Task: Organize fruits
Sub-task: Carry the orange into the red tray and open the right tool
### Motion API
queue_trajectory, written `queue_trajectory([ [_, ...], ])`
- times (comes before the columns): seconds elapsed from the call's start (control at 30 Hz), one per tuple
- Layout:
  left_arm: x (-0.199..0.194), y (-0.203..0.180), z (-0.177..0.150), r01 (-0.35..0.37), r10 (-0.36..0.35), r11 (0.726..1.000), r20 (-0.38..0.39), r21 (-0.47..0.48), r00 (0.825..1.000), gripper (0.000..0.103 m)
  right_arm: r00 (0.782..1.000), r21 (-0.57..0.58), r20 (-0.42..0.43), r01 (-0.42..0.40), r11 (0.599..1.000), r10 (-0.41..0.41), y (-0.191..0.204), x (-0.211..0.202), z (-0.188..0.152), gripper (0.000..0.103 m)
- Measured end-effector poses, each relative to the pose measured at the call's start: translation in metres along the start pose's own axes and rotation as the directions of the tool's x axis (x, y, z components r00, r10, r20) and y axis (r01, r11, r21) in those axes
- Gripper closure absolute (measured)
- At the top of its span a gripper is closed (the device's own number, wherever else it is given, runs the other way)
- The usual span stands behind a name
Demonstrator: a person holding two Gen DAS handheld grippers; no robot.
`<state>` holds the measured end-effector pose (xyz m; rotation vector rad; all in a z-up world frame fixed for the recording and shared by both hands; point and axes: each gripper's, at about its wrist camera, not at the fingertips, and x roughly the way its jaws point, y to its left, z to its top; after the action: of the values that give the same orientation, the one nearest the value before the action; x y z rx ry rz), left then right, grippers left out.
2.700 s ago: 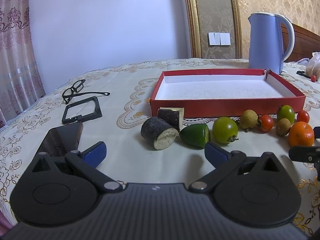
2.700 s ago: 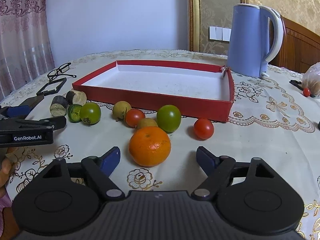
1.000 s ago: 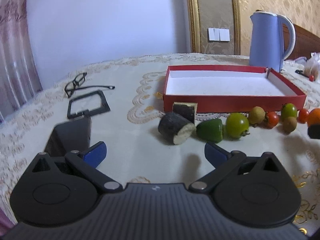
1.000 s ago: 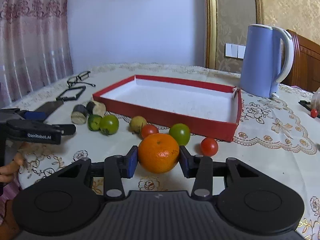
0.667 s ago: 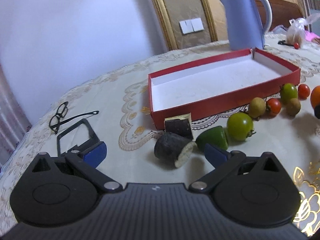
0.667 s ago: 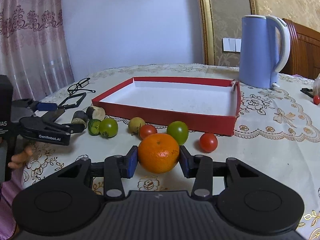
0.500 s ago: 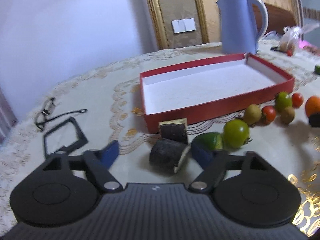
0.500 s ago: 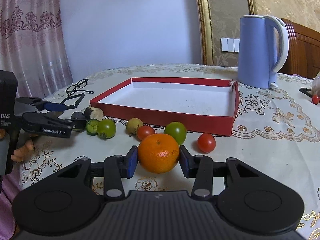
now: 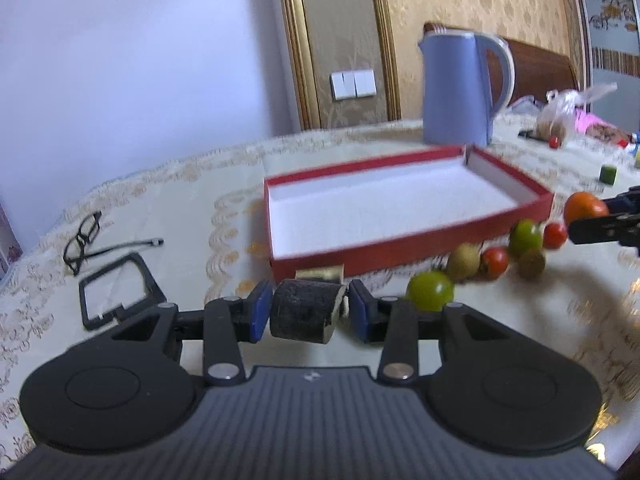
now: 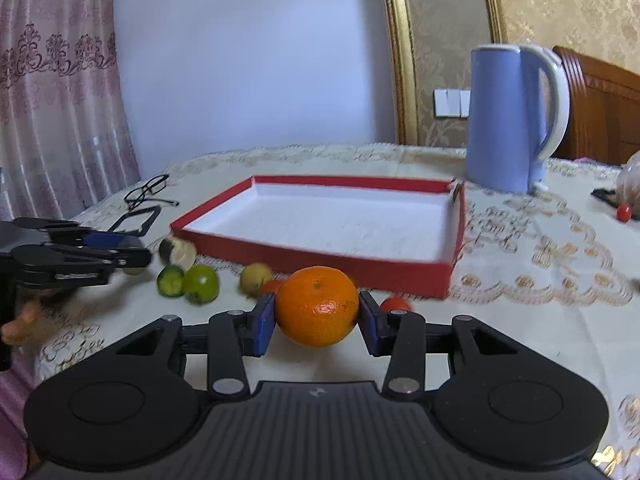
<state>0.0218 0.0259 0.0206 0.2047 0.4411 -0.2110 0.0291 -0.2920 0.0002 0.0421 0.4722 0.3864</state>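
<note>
No writing is legible in either view, the lettering on the left gripper's side being blurred in the right wrist view. The left gripper [image 9: 307, 312] pinches a dark-skinned, pale-fleshed cut fruit chunk [image 9: 306, 315] between its blue pads [image 9: 258, 316], the stubby cylinder's long axis running across the jaws with its cut face toward the right pad, just in front of the red tray [image 9: 400, 240]. The right gripper [image 10: 317, 316] clamps a round orange [image 10: 317, 306], lifted above the tablecloth [image 10: 520, 320] near the tray's front wall, while green, yellow and red fruits [image 9: 430, 296] lie in a row along it.
</note>
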Motion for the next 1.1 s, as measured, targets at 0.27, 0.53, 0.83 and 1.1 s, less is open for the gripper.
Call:
queue_trajectory([
  [0.27,-0.004,-0.005,0.021,-0.006,0.007,1.000,0.044,-0.023,0.999,0.065,0.998,-0.022,0.042,0.039,0.999,-0.038,-0.010,0.002,0.021,0.061],
  [0.53,-0.002,-0.014,0.030,-0.007,0.010,0.999,0.055,-0.054,0.998,0.065,0.997,-0.005,0.034,0.073,0.997,-0.073,-0.031,0.042,0.057,0.061],
  [0.83,-0.003,-0.022,0.023,-0.033,0.035,0.999,0.049,-0.032,0.998,0.065,0.981,0.023,-0.064,0.187,0.982,-0.186,-0.059,0.132,0.089,0.061],
  [1.1,0.017,-0.024,0.042,-0.021,0.022,0.998,0.026,-0.054,0.999,0.065,0.980,-0.010,-0.073,0.183,0.983,-0.184,-0.052,0.148,0.092,0.061],
])
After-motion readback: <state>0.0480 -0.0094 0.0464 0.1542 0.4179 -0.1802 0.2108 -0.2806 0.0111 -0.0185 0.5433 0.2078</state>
